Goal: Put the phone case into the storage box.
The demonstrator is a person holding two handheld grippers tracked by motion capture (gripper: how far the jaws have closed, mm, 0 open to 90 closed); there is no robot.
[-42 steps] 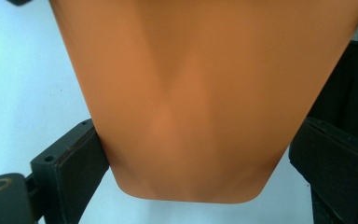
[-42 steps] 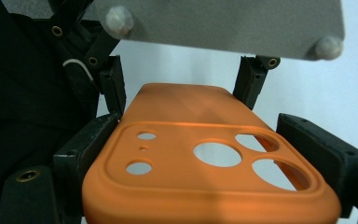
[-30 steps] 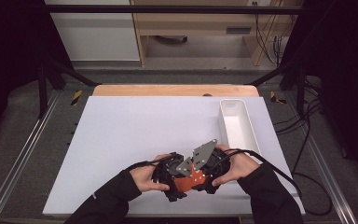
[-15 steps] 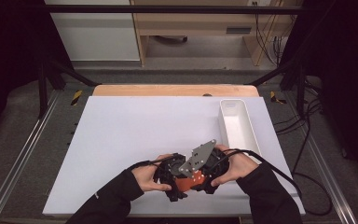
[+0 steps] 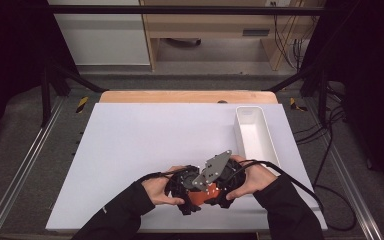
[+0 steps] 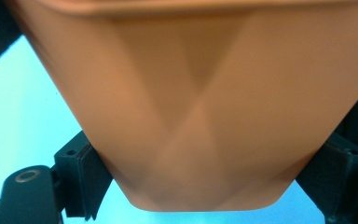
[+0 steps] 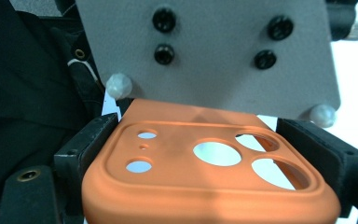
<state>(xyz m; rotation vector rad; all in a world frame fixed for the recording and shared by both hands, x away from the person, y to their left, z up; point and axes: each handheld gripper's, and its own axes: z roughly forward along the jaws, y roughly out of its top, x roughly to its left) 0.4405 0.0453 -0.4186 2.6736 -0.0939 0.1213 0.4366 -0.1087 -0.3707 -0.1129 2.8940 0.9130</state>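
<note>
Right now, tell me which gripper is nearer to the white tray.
Right. The right gripper sits just beside the near end of the white tray, shut on the orange phone case. The left gripper grips the case's other end, farther from the tray.

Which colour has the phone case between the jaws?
Orange; the phone case shows best in the right gripper view.

Overhead view; two close jaw-level views
</note>
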